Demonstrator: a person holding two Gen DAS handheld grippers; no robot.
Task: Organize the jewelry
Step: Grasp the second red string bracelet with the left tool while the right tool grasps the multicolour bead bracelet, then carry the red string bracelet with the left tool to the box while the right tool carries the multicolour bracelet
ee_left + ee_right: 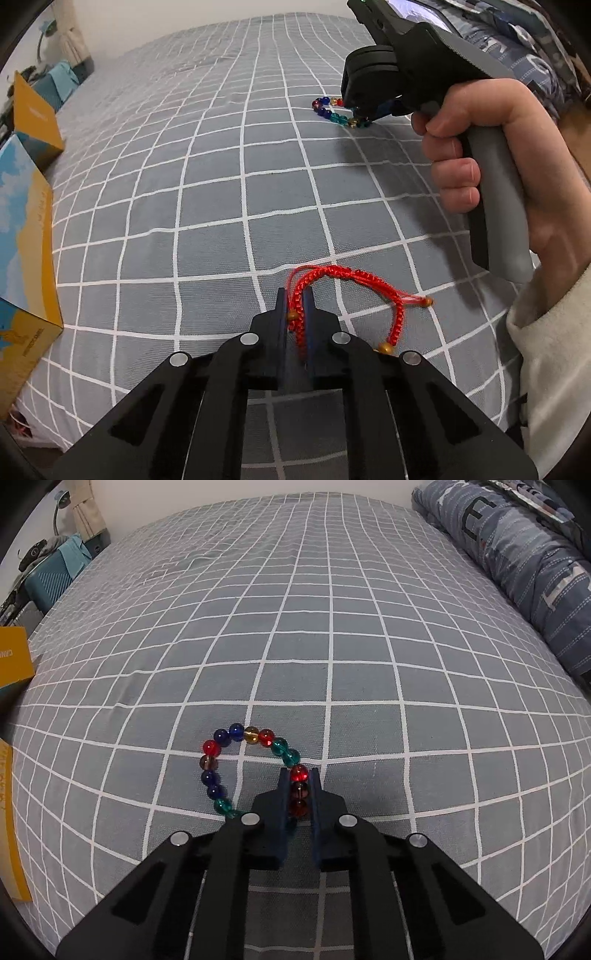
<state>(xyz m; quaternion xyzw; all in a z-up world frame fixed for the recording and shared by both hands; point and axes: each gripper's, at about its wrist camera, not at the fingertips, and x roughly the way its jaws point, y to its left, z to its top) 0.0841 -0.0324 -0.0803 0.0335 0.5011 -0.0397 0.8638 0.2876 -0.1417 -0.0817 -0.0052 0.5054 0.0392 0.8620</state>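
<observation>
My left gripper (296,295) is shut on a red braided cord bracelet (343,280) with small gold beads; the rest of the bracelet trails to the right on the grey checked bedsheet (207,192). My right gripper (299,775) is shut on a bracelet of coloured glass beads (236,734), its jaws pinching the red and dark beads while the loop lies on the sheet to the left. In the left wrist view the right gripper (360,110) is held by a hand at the upper right, over the bead bracelet (330,109).
A yellow and blue cardboard box (26,236) stands at the left edge of the bed; it also shows in the right wrist view (13,657). A blue patterned duvet (517,554) lies along the right side. Furniture stands beyond the bed's far left corner.
</observation>
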